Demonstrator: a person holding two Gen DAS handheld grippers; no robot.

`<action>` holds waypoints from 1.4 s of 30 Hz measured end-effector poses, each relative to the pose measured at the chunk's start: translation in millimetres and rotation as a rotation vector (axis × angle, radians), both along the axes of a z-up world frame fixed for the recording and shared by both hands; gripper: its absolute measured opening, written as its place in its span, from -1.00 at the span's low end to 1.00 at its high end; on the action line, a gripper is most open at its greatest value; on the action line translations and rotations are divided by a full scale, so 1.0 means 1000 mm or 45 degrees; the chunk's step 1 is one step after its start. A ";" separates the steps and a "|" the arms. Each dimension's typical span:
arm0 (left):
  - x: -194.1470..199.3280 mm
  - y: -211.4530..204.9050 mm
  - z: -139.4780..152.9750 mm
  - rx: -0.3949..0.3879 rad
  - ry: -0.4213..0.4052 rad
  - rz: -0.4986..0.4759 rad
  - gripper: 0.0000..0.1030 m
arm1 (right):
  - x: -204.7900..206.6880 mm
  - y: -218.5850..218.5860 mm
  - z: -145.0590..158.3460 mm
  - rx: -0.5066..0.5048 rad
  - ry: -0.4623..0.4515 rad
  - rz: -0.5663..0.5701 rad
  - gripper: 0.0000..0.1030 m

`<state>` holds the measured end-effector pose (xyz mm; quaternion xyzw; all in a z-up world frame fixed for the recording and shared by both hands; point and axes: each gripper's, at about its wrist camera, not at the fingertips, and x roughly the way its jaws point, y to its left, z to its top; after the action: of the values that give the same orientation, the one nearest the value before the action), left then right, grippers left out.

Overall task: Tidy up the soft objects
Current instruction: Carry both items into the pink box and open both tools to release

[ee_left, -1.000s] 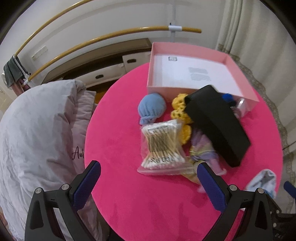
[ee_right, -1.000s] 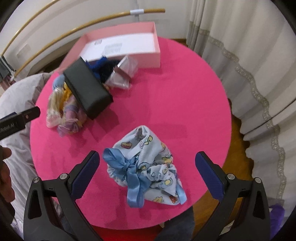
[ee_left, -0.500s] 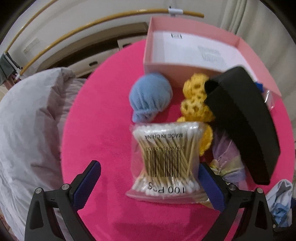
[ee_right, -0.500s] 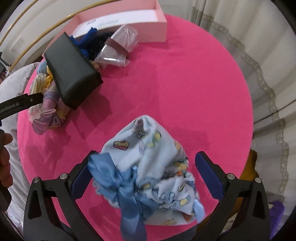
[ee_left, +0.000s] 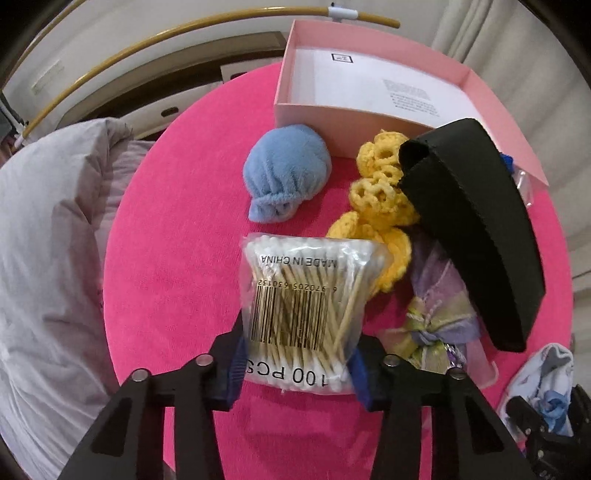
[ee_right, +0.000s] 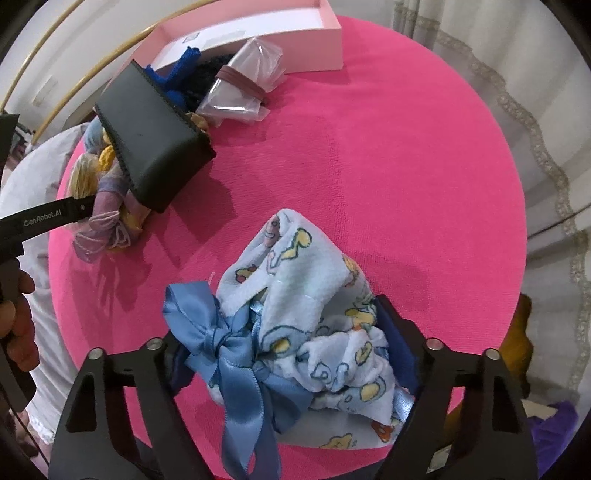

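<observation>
Left gripper (ee_left: 297,363) jaws pinch the clear plastic bag of cotton swabs (ee_left: 308,310); right gripper (ee_right: 286,349) jaws pinch the pale-blue printed cloth bundle with satin bow (ee_right: 306,328). Lift both straight, keeping each centred between jaws.

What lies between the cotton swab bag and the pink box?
In the left wrist view, the blue plush pouch and yellow crochet pieces lie between cotton swab bag and pink box.

1. Both views bright, even indoor light; colours saturated on pink table (ee_left: 155,258).
2. Soft shadows fall left of black case (ee_right: 147,136) and under cloth bundle (ee_right: 310,325).
3. Mild glare on swab bag (ee_left: 306,295) plastic.
4. Strong fisheye bending; dark vignette at corners.
5. Pink box (ee_right: 258,33) slightly motion-blurred in right view.
</observation>
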<state>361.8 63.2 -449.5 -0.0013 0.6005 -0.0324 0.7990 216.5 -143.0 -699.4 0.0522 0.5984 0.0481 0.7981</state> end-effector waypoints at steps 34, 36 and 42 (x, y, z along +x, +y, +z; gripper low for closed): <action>0.000 0.058 -0.018 -0.029 -0.376 -0.083 -0.20 | 0.080 0.000 0.171 0.043 -0.450 0.021 0.46; 0.003 0.055 -0.005 -0.034 -0.431 -0.088 -0.20 | 0.094 0.003 0.182 0.046 -0.495 0.028 0.46; 0.032 0.052 0.008 -0.063 -0.568 -0.098 -0.20 | 0.133 0.013 0.211 0.062 -0.622 0.031 0.47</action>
<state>394.1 114.8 -441.3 0.0092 0.4074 -0.0769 0.9100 349.0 -129.6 -488.6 0.0511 0.3869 0.0832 0.9170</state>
